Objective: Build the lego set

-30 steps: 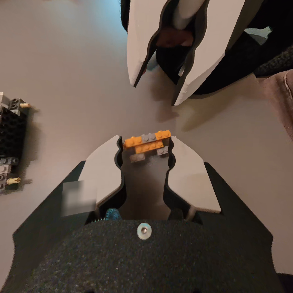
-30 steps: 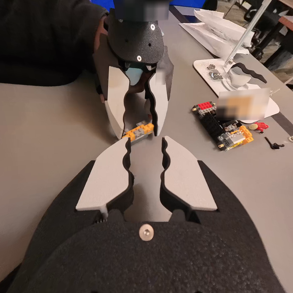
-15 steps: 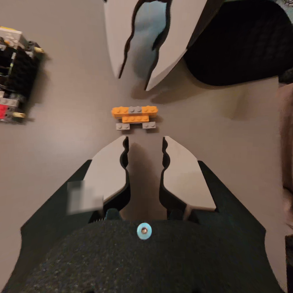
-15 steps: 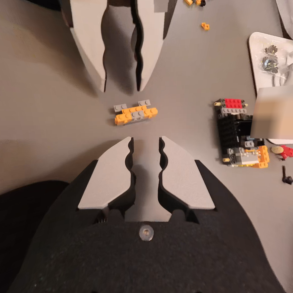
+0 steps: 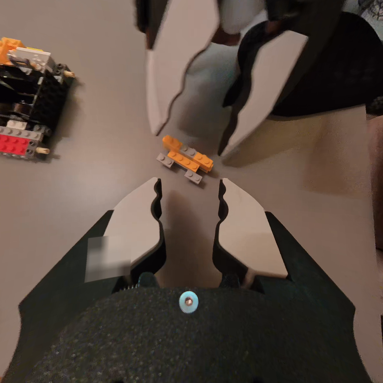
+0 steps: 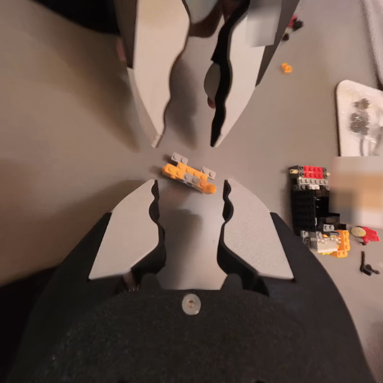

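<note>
Facing orange-grey brick piece (image 5: 185,159) on table (image 5: 103,186), left gripper (image 5: 188,182) spread, empty; piece just beyond tips. Right view: right gripper (image 6: 189,182) spread, empty, piece (image 6: 188,176) skewed; square up, pinch long sides.

Black chassis (image 5: 31,107) cropped at edge.

I see an orange and grey brick piece (image 5: 185,159) on my grey table (image 5: 103,186). My grippers' fingers (image 5: 136,223) are white-faced with black wavy edges. The bigger build (image 6: 310,207) is black, with red, grey, white and orange parts.
</note>
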A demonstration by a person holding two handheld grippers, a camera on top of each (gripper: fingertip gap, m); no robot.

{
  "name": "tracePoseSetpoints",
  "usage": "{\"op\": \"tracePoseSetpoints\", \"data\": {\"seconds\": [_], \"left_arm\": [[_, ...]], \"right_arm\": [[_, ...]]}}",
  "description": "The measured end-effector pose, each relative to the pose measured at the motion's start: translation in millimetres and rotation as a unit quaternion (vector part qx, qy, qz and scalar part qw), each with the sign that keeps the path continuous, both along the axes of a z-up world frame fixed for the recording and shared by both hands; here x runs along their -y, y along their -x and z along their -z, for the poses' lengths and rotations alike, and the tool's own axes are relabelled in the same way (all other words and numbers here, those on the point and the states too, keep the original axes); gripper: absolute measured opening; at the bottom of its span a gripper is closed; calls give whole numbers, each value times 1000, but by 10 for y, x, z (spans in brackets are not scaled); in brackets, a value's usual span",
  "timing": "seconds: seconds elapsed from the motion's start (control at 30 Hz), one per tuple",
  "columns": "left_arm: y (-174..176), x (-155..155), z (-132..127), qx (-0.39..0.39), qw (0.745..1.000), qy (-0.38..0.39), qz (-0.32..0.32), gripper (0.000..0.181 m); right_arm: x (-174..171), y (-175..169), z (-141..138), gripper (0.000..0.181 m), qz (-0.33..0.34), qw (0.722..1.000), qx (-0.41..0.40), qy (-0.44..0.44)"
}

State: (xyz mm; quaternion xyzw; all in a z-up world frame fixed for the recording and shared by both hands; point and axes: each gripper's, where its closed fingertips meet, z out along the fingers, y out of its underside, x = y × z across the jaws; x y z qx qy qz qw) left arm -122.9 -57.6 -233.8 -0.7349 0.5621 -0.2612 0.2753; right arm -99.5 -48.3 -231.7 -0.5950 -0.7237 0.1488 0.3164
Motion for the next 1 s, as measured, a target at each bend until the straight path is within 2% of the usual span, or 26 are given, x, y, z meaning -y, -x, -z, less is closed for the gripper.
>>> {"op": "tracePoseSetpoints", "data": {"seconds": [0.07, 0.17, 0.23, 0.33, 0.47, 0.57, 0.7, 0.77, 0.9, 1.0], "left_arm": [[-71, 56, 51, -13, 1000, 1, 6, 52], [-156, 80, 105, -21, 1000, -10, 9, 53], [-129, -19, 119, -26, 999, -34, -8, 50], [-1, -183, 101, -24, 998, -47, -40, 42], [137, -378, 99, -25, 994, -59, -84, 38], [104, -311, 39, -13, 996, -68, -58, 39], [-58, -70, 37, 8, 998, -58, 13, 43], [-87, -90, 102, -9, 997, -72, 13, 41], [-60, -220, 150, -20, 995, -97, -9, 18], [-23, -340, 131, -10, 994, -100, -36, 13]], "right_arm": [[-56, -42, 86, 60, -34, 999, 27, 23], [-86, 15, 135, 53, -50, 997, 18, 63], [-107, 27, 110, 37, -32, 997, -5, 67], [-108, -97, 99, 26, 18, 998, -16, 52], [-3, -250, 91, 21, 86, 994, -33, 55], [133, -291, 57, 21, 101, 991, -51, 71], [91, -337, 36, 21, 113, 991, -56, 52], [62, -319, 57, 21, 117, 990, -57, 51], [0, -258, 95, 10, 125, 990, -50, 32], [-57, -212, 96, 7, 138, 989, -51, 33]]}}
